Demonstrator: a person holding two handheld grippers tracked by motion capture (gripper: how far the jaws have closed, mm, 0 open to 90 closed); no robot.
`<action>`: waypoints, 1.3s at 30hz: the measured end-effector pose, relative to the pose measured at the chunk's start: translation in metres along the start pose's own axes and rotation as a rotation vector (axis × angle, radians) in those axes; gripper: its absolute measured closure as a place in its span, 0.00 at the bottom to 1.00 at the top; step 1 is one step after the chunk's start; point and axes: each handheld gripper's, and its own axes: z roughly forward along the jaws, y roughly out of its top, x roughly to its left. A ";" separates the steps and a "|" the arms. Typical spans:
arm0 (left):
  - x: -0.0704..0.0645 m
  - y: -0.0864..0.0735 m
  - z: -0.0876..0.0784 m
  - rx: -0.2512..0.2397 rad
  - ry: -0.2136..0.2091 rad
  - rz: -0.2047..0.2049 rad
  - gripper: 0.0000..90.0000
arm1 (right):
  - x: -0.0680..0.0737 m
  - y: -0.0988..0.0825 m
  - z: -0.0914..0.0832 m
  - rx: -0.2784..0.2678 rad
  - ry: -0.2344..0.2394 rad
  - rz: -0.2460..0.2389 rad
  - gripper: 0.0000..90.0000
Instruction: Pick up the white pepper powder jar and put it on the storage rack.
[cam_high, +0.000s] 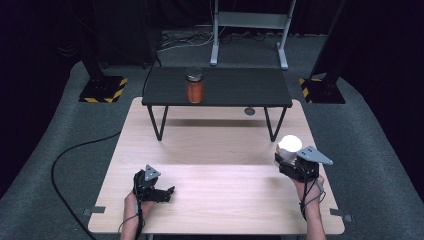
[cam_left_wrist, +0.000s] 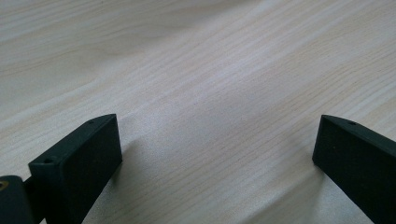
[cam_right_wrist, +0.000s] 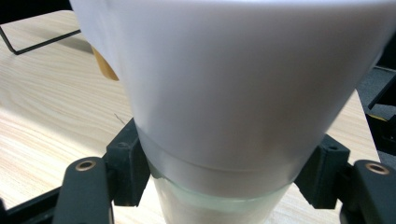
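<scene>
Standing by the wooden tabletop, I am watching the right hand-held gripper, which is sitting at about four o'clock on the surface, close to the right edge. Its jaws are clamping a white cup, and in the right gripper view the black pads are pressing against the cup's lower part on both sides, with the wider white wall flaring out above them. A clearer, glassy band is showing just beneath the pads. The cup is standing upright in that grip, its bright rounded top catching the light in the high view. I cannot tell whether its base is touching the wood.

The left hand-held gripper is lying low at about seven o'clock, well apart from the cup, with its tips pointing toward three o'clock. In the left gripper view its jaws are standing wide apart over bare wood grain, holding nothing.

At twelve o'clock a small dark bench on thin black legs is spanning the far part of the tabletop. A jar with orange contents and a dark lid is standing upright on it, left of its middle, far from both hand-held grippers. A black cable is trailing over the grey floor at nine o'clock.
</scene>
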 end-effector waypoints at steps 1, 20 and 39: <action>0.000 0.000 0.000 0.000 0.000 0.000 0.01 | 0.000 0.001 0.000 -0.001 0.001 -0.002 0.33; 0.000 0.000 0.000 0.000 0.000 0.000 0.01 | 0.000 0.017 0.009 -0.015 0.012 -0.020 0.33; 0.000 0.000 0.000 0.000 0.000 -0.001 0.01 | -0.004 0.034 0.018 -0.016 0.030 -0.028 0.33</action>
